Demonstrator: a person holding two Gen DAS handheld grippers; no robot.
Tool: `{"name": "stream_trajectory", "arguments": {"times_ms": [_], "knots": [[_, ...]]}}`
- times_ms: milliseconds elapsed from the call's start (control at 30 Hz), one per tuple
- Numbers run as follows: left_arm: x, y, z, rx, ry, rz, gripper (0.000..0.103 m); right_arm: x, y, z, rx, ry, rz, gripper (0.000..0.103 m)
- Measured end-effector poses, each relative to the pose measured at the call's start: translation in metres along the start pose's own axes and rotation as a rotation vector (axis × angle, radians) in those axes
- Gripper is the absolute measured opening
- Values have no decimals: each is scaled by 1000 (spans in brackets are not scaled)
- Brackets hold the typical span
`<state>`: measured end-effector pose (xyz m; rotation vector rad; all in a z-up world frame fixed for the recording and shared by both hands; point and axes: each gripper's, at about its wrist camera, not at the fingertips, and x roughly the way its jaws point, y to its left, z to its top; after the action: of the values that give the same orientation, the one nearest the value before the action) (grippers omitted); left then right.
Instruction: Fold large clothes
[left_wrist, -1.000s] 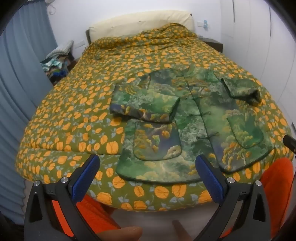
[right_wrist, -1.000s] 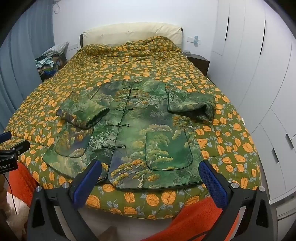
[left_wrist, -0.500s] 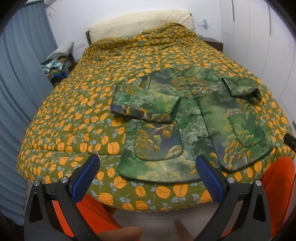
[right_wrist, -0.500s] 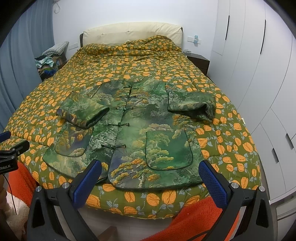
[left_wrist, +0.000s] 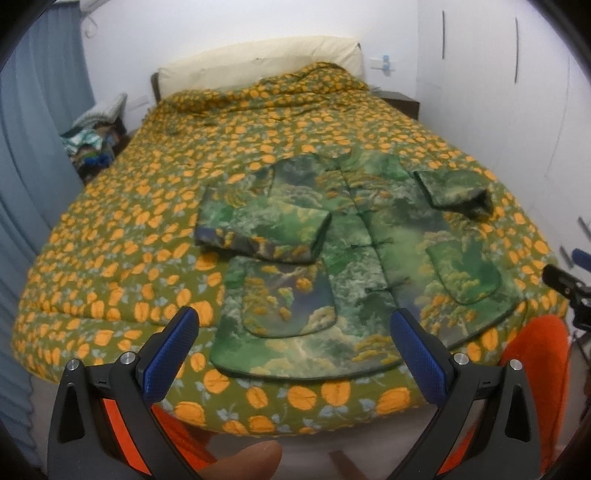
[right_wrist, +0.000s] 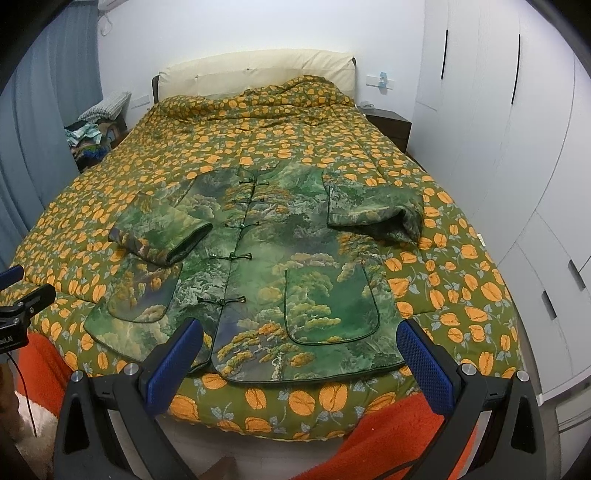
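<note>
Green landscape-print jacket (right_wrist: 266, 273), front up, sleeves folded inward, lying centre frame on orange-leaf quilt (right_wrist: 258, 144); left gripper (left_wrist: 293, 350) and right gripper (right_wrist: 300, 354) both spread apart, holding nothing, at lower frame.

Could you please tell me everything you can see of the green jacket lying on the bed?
The green jacket lies flat, front up, near the foot of the bed on the orange-leaf quilt. It looks padded, printed with trees and clouds, edged in dark piping. Knotted fastenings close its front; two patch pockets sit near the hem. Both sleeves are folded inward across the chest. Nothing but the quilt touches it; both tools, left and right, are open short of its hem.
</note>
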<state>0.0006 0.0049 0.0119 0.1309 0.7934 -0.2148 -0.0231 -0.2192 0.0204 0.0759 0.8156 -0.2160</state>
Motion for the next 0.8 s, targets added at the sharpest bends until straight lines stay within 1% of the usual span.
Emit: {"name": "stream_trajectory", "arguments": {"times_ms": [33,67,100,167,300,533,800], "knots": [[1,1,0,-18,36,-33,103,0,0,1,1,-4,10,103],[1,1,0,-17,37,-42,103,0,0,1,2,-11,24,103],[2,0,0,-11,43,-39,103,-1,1,1,0,-16,34,103],[2,-6,-1,13,29,-17,103,-3,4,2,-24,-32,58,103],[2,-9,0,23,29,-7,103,-6,10,3,-50,-43,53,103],[3,-3,1,-9,36,-15,103,-3,2,2,-26,-31,6,103],[1,-1,-2,-17,37,-5,103,-6,-1,1,-13,-31,-6,103]]}}
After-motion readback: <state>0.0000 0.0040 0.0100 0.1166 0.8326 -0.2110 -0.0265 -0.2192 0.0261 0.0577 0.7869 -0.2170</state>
